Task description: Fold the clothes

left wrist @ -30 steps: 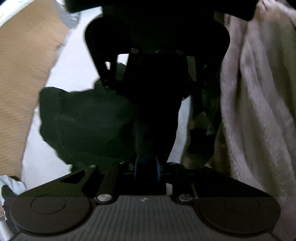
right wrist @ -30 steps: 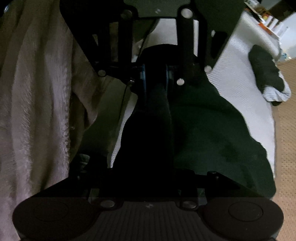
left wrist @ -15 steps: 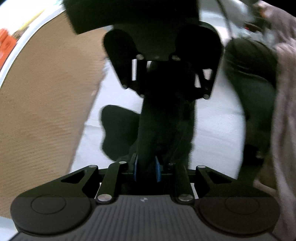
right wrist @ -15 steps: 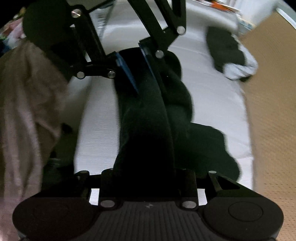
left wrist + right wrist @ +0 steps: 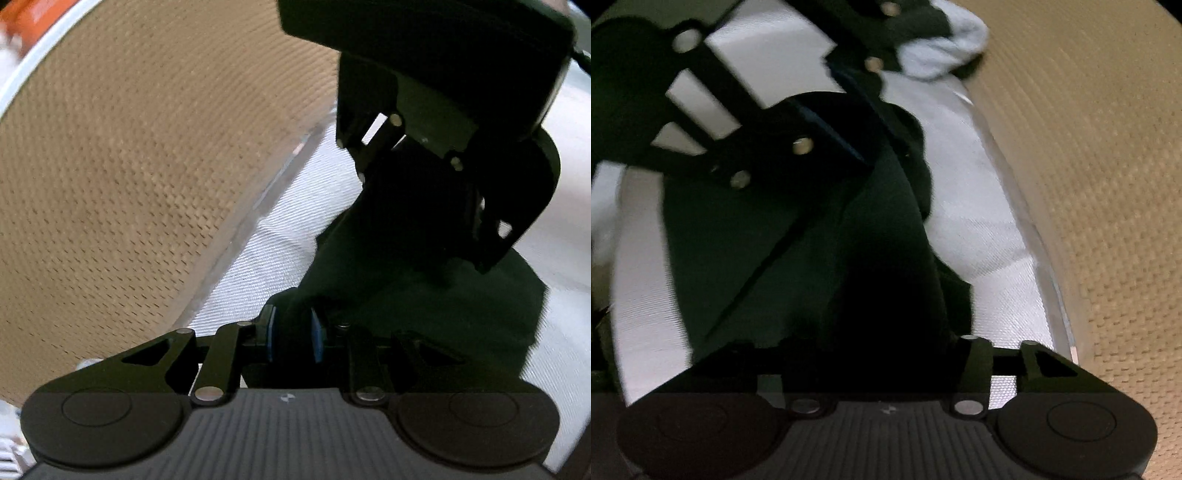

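The left gripper (image 5: 291, 334), jaws opening, has a fold of the dark garment (image 5: 424, 291) between its blue pads above the white tabletop (image 5: 266, 254). The right gripper's (image 5: 882, 373) jaws are opening too, garment between them. Tan carpet (image 5: 1089, 166) lies beyond.

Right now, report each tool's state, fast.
Left tool: jaws opening, pads on the cloth.
Right tool: jaws opening, cloth covering them; whether it grips cannot be told.
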`<act>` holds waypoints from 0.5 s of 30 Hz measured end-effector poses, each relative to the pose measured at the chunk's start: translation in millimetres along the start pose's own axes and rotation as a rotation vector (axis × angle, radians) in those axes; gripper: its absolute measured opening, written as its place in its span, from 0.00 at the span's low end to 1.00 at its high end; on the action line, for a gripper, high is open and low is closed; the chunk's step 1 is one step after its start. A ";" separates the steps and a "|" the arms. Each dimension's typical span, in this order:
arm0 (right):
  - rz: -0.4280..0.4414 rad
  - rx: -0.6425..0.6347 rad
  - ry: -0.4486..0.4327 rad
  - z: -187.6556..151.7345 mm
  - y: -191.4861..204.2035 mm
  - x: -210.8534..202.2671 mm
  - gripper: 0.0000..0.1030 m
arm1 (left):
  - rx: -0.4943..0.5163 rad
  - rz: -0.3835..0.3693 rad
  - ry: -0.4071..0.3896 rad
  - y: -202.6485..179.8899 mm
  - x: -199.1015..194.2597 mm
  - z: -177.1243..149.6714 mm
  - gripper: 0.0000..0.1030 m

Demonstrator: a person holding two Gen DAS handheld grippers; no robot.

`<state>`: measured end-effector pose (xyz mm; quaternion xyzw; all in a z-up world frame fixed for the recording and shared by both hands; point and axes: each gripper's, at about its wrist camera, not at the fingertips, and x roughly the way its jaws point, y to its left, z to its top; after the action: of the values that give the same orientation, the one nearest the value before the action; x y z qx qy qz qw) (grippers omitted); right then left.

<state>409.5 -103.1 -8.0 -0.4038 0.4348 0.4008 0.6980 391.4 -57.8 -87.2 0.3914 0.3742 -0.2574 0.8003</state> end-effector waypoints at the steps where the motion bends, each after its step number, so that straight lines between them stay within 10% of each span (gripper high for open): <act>1: 0.000 0.013 -0.009 -3.8 -3.6 6.9 0.59 | -0.025 0.001 -0.007 -0.4 8.8 -4.1 0.28; 8: 0.005 0.074 -0.123 -31.5 -23.8 -1.7 0.71 | -0.092 -0.035 -0.084 -8.5 12.3 -35.1 0.28; 15: -0.237 0.181 -0.261 -47.5 -35.1 -42.9 0.65 | -0.195 -0.073 -0.232 -19.0 -31.4 -50.6 0.30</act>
<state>415.2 -167.8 25.5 -0.3323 0.3242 0.3240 0.8243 339.4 -23.2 -91.2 0.2657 0.3164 -0.2923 0.8625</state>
